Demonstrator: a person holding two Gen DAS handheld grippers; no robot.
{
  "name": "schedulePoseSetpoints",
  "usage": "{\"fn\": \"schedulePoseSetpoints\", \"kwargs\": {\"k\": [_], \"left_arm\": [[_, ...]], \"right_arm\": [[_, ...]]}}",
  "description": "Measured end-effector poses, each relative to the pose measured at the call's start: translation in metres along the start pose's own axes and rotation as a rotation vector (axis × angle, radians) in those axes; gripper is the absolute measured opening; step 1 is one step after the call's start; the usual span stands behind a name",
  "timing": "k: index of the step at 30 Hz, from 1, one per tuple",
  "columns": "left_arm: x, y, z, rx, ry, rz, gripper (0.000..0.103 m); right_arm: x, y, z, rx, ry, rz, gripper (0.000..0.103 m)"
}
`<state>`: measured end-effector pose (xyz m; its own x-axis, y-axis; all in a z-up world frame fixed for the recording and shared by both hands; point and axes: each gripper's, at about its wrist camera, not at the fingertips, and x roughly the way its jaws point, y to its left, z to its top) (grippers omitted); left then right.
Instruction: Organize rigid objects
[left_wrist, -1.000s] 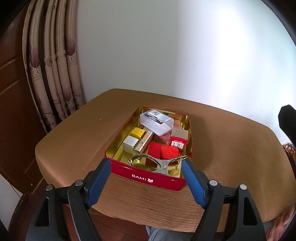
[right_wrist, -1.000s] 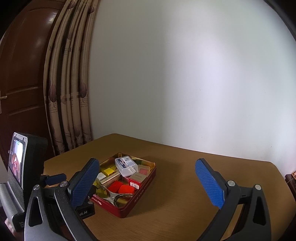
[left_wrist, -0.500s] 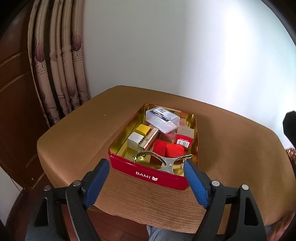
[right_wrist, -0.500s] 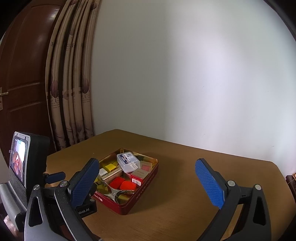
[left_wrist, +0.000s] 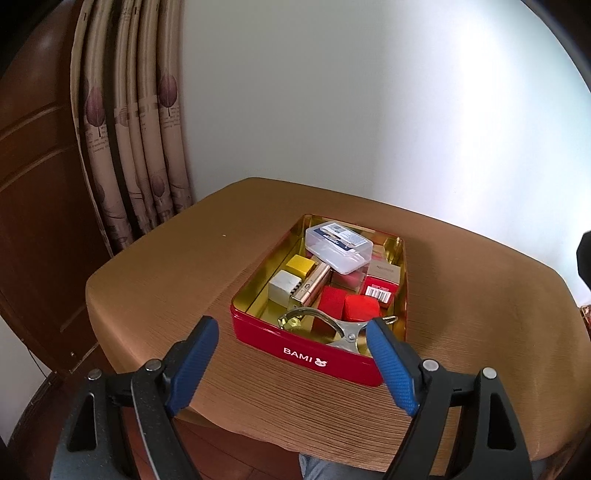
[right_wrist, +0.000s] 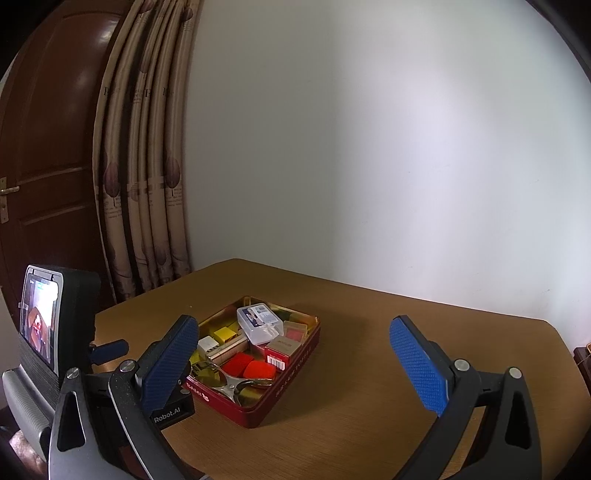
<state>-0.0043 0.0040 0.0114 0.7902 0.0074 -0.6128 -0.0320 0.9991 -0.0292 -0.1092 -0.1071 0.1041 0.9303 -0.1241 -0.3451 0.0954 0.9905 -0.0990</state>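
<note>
From the left wrist view, the left tongs (left_wrist: 291, 354) are seen with their blue pads wide apart and nothing between them, held low at the near edge of the brown worktop (left_wrist: 155, 280). Just beyond them the open red rectangular tin with a gold lining (left_wrist: 314, 356) is seen. Inside it are gathered a clear plastic lidded box (left_wrist: 338, 249), a yellow cube (left_wrist: 301, 265), a white cube (left_wrist: 282, 290), two red blocks (left_wrist: 347, 305), a red carton with a barcode (left_wrist: 380, 293) and a metal spring clamp (left_wrist: 332, 325) lying against the near wall.

From the right wrist view, the right tongs (right_wrist: 291, 354) are likewise seen spread and empty, held back from the tin (right_wrist: 288, 373) over bare worktop (right_wrist: 369, 369). No loose object is seen outside the tin.

Such a scene fits either a filled tin awaiting sorting or a finished gathering. If anything is to be lifted, the topmost piece is judged best taken by its flat sides, with the tin kept from sliding.
</note>
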Motion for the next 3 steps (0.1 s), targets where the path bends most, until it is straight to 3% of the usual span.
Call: {"fn": "schedulePoseSetpoints", "kwargs": {"k": [3], "left_arm": [[0.0020,0.0014,0.0017,-0.009,0.023,-0.018,0.084]], "right_arm": [[-0.0003,-0.0004,0.0002,0.002,-0.001,-0.003,0.103]]}}
